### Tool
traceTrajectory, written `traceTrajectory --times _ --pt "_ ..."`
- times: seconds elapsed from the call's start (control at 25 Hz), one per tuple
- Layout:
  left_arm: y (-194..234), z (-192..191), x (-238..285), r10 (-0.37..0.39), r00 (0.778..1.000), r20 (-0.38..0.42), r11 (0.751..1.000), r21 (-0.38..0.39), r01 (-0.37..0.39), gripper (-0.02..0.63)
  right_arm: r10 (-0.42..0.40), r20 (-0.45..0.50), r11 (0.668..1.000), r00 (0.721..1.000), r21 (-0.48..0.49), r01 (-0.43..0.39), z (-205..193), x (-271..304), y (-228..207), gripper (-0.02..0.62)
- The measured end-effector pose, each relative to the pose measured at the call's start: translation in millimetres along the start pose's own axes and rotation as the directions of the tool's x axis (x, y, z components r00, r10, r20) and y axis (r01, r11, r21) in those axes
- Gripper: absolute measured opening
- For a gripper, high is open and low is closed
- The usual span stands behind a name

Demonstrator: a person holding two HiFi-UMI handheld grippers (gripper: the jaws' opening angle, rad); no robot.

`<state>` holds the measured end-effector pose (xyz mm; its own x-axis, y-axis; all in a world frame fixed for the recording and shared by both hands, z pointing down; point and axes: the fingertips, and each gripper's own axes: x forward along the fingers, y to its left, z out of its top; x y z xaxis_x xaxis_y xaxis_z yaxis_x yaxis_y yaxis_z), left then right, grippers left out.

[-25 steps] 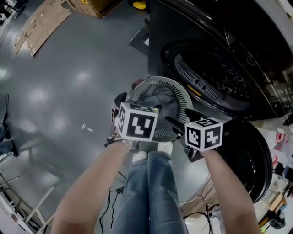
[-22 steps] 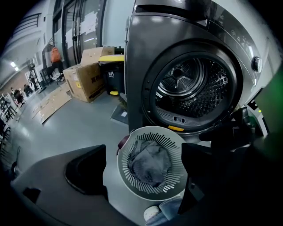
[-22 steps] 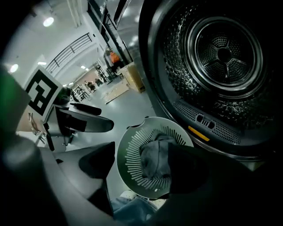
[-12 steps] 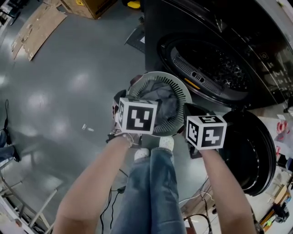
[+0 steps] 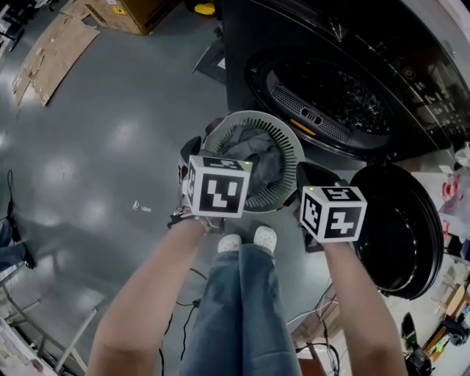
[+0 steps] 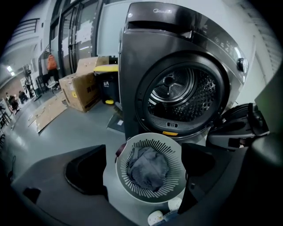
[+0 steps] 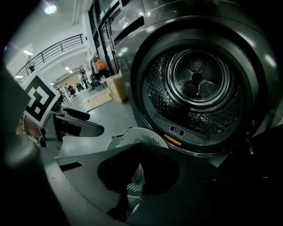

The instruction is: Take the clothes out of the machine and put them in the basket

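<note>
A round white slatted basket (image 5: 290,150) stands on the floor before the dark front-loading machine (image 5: 330,88). Grey clothes (image 5: 257,165) lie bunched inside it. My left gripper (image 6: 143,172) hangs above the basket (image 6: 177,152) with its jaws wide apart and nothing between them. My right gripper (image 7: 138,154) is shut and empty, its tips meeting over the basket's near rim (image 7: 132,136). In the head view it (image 5: 308,180) sits at the basket's right side. The drum (image 7: 194,84) stands open and shows no clothes.
The machine's round door (image 5: 400,228) hangs open at the right, close to my right arm. Cardboard boxes (image 5: 125,11) and flattened cardboard (image 5: 44,51) lie far left. The person's shoes (image 5: 246,241) stand just behind the basket, cables (image 5: 183,323) trail beneath.
My right gripper has closed and drawn back from inside the basket to its right side, rising a little. The left gripper has stayed over the basket.
</note>
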<state>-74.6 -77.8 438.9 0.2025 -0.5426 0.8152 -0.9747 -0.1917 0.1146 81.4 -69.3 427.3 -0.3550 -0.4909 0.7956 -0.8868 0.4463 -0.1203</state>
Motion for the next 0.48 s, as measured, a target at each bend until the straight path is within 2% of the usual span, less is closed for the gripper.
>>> traceTrajectory --times 0.2,0.48 --pt "-17 19 -47 -0.002 0.999 0.053 0.999 0.037 0.000 0.528 0.010 0.028 1.000 1.000 -0.005 -0.010 15 -49 12 0.001" --pt "-35 47 -125 0.011 0.993 0.117 0.999 0.031 -0.015 0.517 0.014 0.085 0.999 0.996 -0.035 -0.011 51 -134 26 0.000"
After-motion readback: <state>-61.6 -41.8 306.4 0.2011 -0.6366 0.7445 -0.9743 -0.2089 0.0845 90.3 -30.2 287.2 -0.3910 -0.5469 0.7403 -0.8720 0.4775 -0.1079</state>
